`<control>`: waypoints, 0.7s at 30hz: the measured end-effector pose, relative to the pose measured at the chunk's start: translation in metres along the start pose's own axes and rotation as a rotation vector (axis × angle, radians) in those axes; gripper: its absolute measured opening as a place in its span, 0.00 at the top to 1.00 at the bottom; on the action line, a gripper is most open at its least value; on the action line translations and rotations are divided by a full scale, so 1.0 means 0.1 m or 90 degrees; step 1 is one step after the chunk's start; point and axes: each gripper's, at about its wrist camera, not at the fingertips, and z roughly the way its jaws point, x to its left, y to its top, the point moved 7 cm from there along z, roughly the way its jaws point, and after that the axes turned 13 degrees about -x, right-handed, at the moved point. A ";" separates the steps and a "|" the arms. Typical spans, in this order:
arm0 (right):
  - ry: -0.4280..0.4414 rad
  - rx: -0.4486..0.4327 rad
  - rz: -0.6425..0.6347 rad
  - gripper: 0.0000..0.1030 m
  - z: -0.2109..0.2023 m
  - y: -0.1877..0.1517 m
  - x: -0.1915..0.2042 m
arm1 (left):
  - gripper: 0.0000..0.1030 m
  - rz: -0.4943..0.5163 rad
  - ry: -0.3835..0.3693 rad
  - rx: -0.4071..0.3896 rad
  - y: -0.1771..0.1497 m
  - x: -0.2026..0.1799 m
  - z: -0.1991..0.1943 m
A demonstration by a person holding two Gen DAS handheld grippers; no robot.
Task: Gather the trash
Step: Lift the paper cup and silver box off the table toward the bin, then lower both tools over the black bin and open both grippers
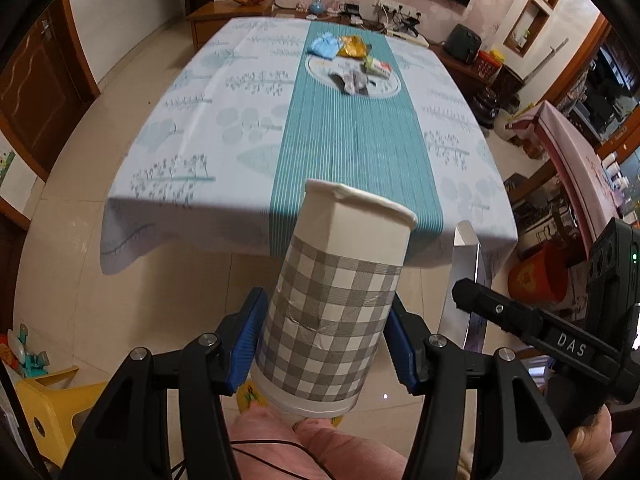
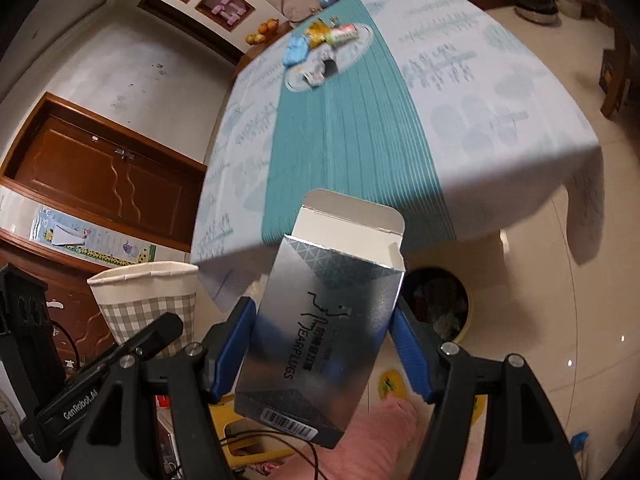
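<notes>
While the wide surface (image 1: 192, 92) under its pale leaf-print cloth and teal striped runner lies ahead of you, your right gripper (image 2: 320, 344) has its fingers pinching an open silver cardboard earplug box (image 2: 320, 320), and your left gripper (image 1: 326, 340) has its fingers pinching a grey-checked white paper cup (image 1: 332, 312), both off the near edge. Crumpled wrappers (image 1: 352, 66) cluster near the far edge.
</notes>
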 end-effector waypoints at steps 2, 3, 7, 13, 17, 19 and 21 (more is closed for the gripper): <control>-0.009 0.008 0.007 0.34 0.02 -0.12 -0.06 | 0.46 0.002 -0.002 0.011 -0.08 0.02 0.07; -0.015 0.014 0.011 0.34 0.03 -0.18 -0.09 | 0.46 0.003 -0.004 0.020 -0.16 0.03 0.14; -0.052 0.028 0.006 0.34 0.20 -0.45 -0.27 | 0.46 0.010 -0.007 0.044 -0.41 0.07 0.47; -0.113 0.024 -0.019 0.34 0.70 -0.87 -0.70 | 0.45 0.010 -0.003 0.087 -0.92 0.23 1.21; -0.146 0.033 0.002 0.34 1.08 -1.13 -1.08 | 0.45 0.019 -0.011 0.112 -1.26 0.29 1.79; -0.159 0.032 0.017 0.34 1.24 -1.23 -1.26 | 0.45 0.023 -0.015 0.120 -1.38 0.31 2.04; -0.169 0.033 0.032 0.34 1.39 -1.33 -1.44 | 0.44 0.027 -0.016 0.130 -1.49 0.31 2.29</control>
